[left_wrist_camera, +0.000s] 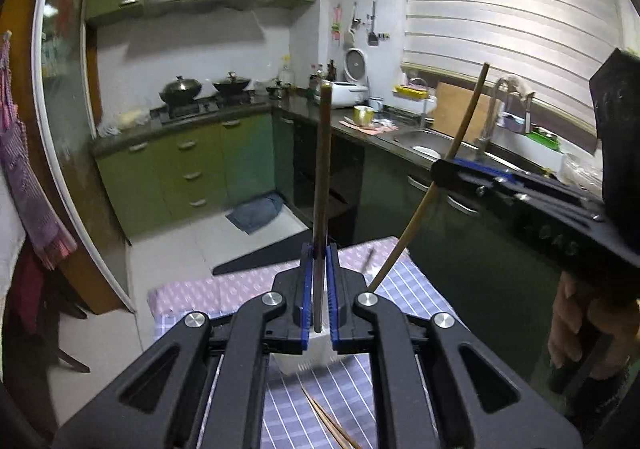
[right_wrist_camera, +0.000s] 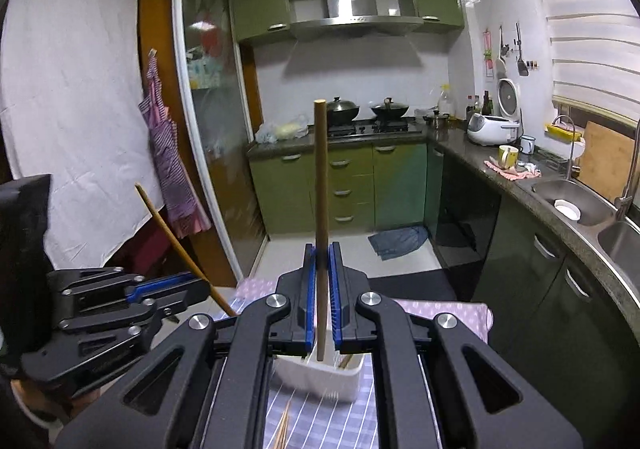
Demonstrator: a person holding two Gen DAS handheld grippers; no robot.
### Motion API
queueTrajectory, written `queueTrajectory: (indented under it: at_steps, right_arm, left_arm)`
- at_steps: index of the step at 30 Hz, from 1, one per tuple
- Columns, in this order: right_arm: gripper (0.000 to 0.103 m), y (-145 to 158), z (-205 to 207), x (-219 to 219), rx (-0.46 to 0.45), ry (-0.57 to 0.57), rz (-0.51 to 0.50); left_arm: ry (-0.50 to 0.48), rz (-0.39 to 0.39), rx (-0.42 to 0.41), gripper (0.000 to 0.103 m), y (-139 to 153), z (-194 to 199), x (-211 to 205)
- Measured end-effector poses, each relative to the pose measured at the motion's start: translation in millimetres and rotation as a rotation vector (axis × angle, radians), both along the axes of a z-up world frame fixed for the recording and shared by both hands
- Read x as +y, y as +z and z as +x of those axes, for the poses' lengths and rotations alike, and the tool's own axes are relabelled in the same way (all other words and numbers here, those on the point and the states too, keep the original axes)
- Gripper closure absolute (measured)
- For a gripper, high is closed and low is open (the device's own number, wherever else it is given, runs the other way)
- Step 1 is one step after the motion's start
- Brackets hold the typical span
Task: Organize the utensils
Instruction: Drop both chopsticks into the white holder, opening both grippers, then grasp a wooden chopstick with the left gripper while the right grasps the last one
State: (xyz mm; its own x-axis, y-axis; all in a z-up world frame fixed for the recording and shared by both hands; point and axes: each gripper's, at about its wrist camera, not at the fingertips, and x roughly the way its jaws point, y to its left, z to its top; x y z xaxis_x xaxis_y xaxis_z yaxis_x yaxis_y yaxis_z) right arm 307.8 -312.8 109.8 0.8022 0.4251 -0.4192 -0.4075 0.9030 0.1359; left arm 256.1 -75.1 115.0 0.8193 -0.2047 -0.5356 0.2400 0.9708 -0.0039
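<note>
Each hand-held gripper, left [left_wrist_camera: 320, 289] and right [right_wrist_camera: 322, 289], is clenched low on one upright chopstick [left_wrist_camera: 323, 185] [right_wrist_camera: 320, 185], above the white basket [right_wrist_camera: 320, 373] on the worktop [left_wrist_camera: 400, 273]; the sticks look light, stiff and slippery, best pinched near one end.

The tabletop [right_wrist_camera: 320, 421] is covered by a checked cloth [left_wrist_camera: 352, 401]. A white basket [right_wrist_camera: 320, 375] is set on it, with loose chopsticks [left_wrist_camera: 328, 423] laid just beside.
</note>
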Motion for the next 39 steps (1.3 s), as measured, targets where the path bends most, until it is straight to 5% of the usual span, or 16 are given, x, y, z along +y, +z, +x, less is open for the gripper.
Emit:
queueTrajectory:
  at_steps: [8, 16, 22, 26, 30, 33, 39]
  right_arm:
    - [0.096, -61.1, 59.9, 13.8, 0.115, -0.027, -0.048]
    - [0.09, -96.0, 66.3, 20.8, 0.175, 0.007, -0.08]
    - [0.088, -75.8, 37.7, 11.5, 0.138, 0.016, -0.045]
    - [0.082, -63.1, -2.4, 1.7, 0.112, 0.038, -0.029]
    - [0.08, -75.2, -36.9, -10.5, 0.134, 0.064, -0.03]
    - [0.076, -106.7, -58.7, -21.4, 0.195, 0.066, -0.062]
    - [0.076, -209.3, -79.8, -32.8, 0.396, 0.053, -0.164]
  left_arm:
    - [0.055, 0.04, 0.098, 0.096, -49.9, 43.7, -3.3]
    - [0.047, 0.069, 0.184, 0.096, -80.7, 50.6, -7.5]
    - [0.049, 0.074, 0.179, 0.095, -69.3, 35.3, -6.0]
    - [0.037, 0.088, 0.16, 0.086, -57.4, 14.7, -8.6]
    - [0.021, 0.084, 0.205, 0.085, -61.0, -3.1, -9.9]
    - [0.023, 0.057, 0.318, 0.085, -81.5, -16.2, -1.7]
    - [0.037, 0.002, 0.662, 0.085, -171.6, -33.0, 6.2]
